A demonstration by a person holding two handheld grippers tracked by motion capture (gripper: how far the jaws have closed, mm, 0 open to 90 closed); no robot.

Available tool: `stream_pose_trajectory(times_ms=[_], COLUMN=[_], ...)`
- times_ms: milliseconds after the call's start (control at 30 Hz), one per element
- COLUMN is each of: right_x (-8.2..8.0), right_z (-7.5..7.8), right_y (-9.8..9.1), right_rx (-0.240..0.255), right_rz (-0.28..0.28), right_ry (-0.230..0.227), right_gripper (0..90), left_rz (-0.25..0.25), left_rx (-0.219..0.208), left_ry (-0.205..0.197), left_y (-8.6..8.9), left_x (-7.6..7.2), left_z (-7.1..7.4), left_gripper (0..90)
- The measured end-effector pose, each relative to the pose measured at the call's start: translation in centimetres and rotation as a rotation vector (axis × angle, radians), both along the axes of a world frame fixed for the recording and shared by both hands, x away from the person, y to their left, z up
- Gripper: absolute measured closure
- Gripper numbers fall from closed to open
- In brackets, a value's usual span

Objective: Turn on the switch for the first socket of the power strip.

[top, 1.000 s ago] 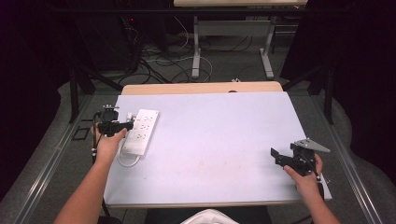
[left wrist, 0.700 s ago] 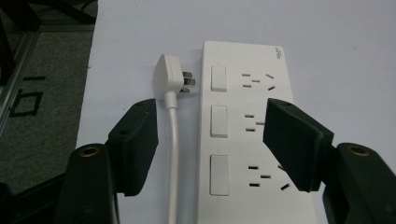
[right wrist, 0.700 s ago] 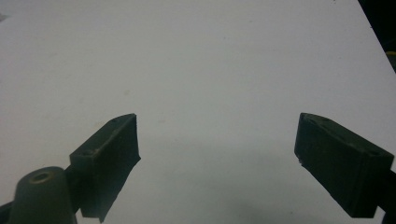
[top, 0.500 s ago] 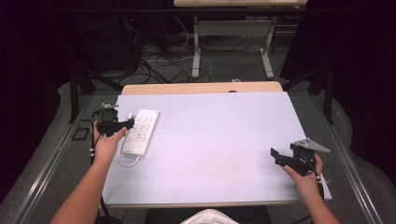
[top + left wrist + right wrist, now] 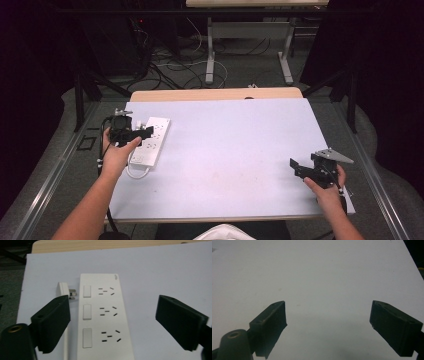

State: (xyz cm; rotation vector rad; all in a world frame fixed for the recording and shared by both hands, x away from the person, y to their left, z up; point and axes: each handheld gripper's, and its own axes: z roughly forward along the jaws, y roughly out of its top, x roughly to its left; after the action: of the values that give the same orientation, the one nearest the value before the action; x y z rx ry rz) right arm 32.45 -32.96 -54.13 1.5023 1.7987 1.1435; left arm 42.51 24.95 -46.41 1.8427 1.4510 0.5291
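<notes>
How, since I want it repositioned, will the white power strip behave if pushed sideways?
The power strip looks like a rigid, flat plastic bar, so it would probably slide rather than tip or roll. Its cord loops off the near end and may drag or swivel it.

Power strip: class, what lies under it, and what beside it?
The power strip lies flat on the white table; its underside is hidden. A white plug lies beside its switches.

Dim, soft pictures (dark surroundings), mild blur.
</notes>
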Motion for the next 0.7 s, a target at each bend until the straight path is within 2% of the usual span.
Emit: stream_pose_trajectory(times_ms=[167, 333, 533, 633, 667, 700], right_x=[0.0, 0.0, 0.0, 0.0, 0.0, 0.1], right_z=[0.0, 0.0, 0.0, 0.0, 0.0, 0.1], right_y=[0.0, 0.0, -0.1, -0.2, -0.1, -0.1], right_rx=[0.0, -0.001, -0.002, -0.001, 0.002, 0.003], right_rz=[0.0, -0.001, -0.002, -0.006, -0.009, -0.009], right_ry=[-0.001, -0.003, -0.005, -0.009, -0.009, -0.008], right_gripper=[13.4, 13.4, 13.4, 13.4, 13.3, 13.4], left_rz=[-0.043, -0.084, -0.116, -0.129, -0.142, -0.152], left_rx=[-0.021, -0.021, -0.019, -0.039, -0.059, -0.056], left_ry=[-0.018, -0.033, -0.048, -0.045, -0.047, -0.054], left_y=[-1.1, -2.1, -3.0, -3.4, -3.8, -3.9], left_x=[-0.3, -0.6, -1.0, -1.4, -1.6, -1.7], left_z=[0.3, 0.6, 0.8, 0.8, 0.8, 0.8], left_gripper=[5.0, 0.2, 0.2, 0.1, 0.1, 0.2])
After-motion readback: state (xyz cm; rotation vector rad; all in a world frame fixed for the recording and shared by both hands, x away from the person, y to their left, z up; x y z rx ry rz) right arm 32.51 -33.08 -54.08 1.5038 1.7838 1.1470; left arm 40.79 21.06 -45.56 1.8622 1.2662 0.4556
